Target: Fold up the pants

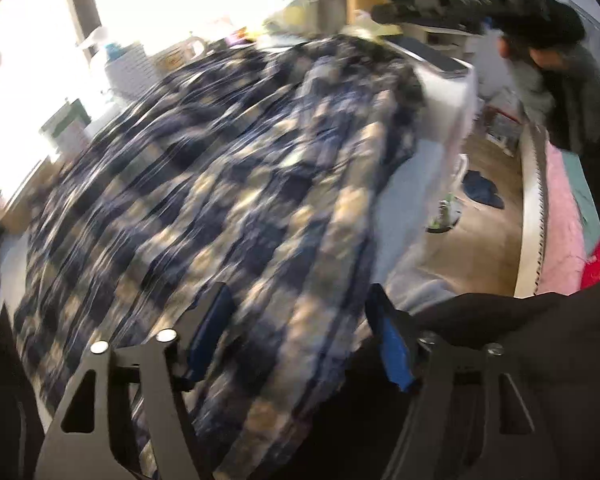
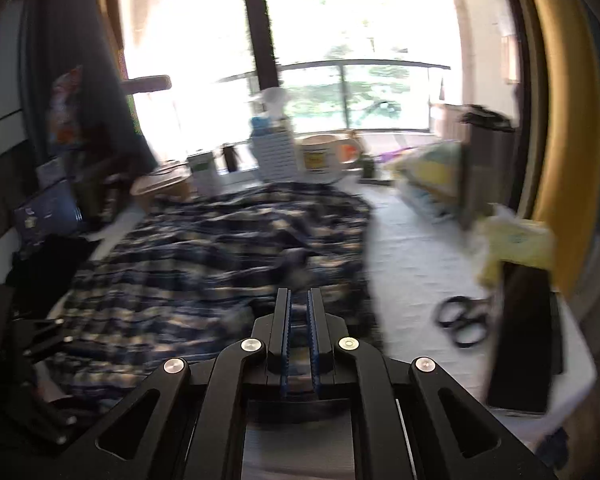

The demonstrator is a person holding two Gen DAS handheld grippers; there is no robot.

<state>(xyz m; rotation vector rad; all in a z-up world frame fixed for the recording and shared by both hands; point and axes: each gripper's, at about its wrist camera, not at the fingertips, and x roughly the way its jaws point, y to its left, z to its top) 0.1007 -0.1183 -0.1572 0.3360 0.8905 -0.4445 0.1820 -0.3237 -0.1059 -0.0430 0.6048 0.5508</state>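
Pants [image 1: 204,184]: navy and cream plaid, spread rumpled across the white table [image 2: 412,264], filling the centre and lower left of both views; pattern smeared by motion blur, waistband and legs not separable.

Left gripper [image 1: 296,344]: bottom of its view, fingers spread wide, plaid cloth lying between them; contact cannot be told.

Right gripper [image 2: 299,300]: bottom centre, blue pads nearly together with a slim gap; whether fabric is caught there cannot be told.

Scissors [image 2: 462,320]: black handles, right of the pants, blades blurred.
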